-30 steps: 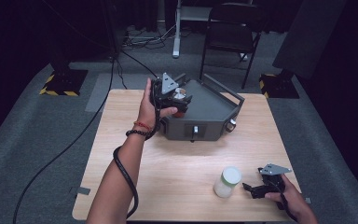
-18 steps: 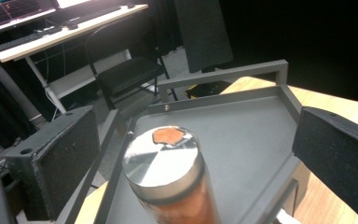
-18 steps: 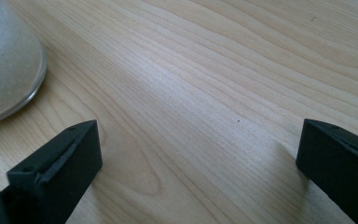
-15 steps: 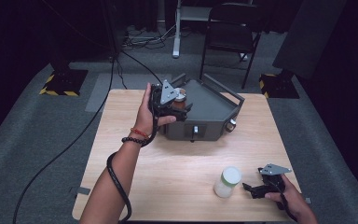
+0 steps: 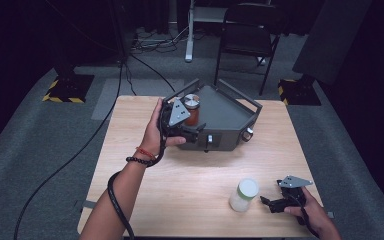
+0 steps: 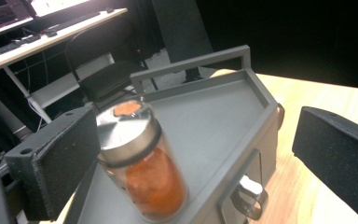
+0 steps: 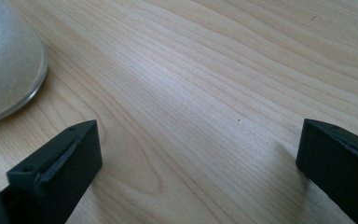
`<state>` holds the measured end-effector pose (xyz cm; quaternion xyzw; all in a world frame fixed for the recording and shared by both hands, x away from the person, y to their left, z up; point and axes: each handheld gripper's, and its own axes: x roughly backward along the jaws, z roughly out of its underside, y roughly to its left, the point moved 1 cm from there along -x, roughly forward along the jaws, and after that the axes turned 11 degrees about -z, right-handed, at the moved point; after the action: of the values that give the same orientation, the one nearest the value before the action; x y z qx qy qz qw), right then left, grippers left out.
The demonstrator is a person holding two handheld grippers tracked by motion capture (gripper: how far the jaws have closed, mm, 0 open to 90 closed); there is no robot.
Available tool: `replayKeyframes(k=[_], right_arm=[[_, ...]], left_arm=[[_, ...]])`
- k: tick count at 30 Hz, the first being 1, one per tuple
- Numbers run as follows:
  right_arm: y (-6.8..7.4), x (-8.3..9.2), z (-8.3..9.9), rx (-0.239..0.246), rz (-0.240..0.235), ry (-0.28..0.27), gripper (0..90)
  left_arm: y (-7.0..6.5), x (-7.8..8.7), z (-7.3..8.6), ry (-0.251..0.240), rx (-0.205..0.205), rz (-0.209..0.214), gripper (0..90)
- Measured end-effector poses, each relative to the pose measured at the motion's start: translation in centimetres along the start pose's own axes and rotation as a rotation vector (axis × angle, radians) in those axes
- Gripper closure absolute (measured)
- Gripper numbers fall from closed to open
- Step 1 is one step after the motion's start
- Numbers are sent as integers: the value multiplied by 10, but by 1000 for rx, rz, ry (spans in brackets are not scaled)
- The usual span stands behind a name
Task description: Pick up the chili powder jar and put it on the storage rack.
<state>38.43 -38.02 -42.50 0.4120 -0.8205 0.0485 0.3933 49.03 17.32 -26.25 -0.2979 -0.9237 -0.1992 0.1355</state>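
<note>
The left gripper (image 5: 196,129) is hovering at the near left corner of the grey tray (image 5: 230,107), its jaws standing wide apart on either side of the spice jar (image 5: 192,109). In the left gripper view the jar (image 6: 140,161), a glass one with a steel cap and orange powder inside, is sitting on the tray floor (image 6: 214,130) close to the left jaw, with clear air between the glass and the right jaw; whether the left pad is touching the glass cannot be told. The jar is leaning in that view, most likely because the camera is tilted with the hand, since in the high view it is standing upright. The open stance is suggesting either a release just made or a grasp about to be made; the pictures are not deciding between the two.

The right gripper (image 5: 269,202) is resting low over the wooden table (image 5: 180,190) at the near right, held by the person's right hand (image 5: 312,217). Its jaws are likewise spread, with nothing between them but bare wood, as the right gripper view is showing. The white-lidded jar (image 5: 243,195) is standing just beside it, to its left, and its rounded base (image 7: 7,60) is appearing at the upper left of that view, outside the jaws. This gripper is probably waiting its turn, placed near the second jar so that the next reach is short
</note>
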Motion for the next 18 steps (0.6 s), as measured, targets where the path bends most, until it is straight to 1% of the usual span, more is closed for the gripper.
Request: replayKeyframes(k=[1,2,3,4,7,10,13,18], right_arm=[[0,0,0,0,0,0,0],[0,0,0,0,0,0,0],[0,0,0,0,0,0,0],[0,0,0,0,0,0,0],[0,0,0,0,0,0,0],[0,0,0,1,0,0,0],[0,0,0,1,0,0,0],[0,0,0,0,0,0,0]], left_arm=[[-2,1,3,2,-6,6,3],[-2,1,3,2,-6,6,4],[-3,3,5,9,-24,10,4],[-4,3,5,15,-34,9,3],[-5,5,9,23,-41,14,3],[-9,8,15,39,-60,21,3],[-11,10,18,44,-69,22,4],[-15,15,30,69,-86,33,4]])
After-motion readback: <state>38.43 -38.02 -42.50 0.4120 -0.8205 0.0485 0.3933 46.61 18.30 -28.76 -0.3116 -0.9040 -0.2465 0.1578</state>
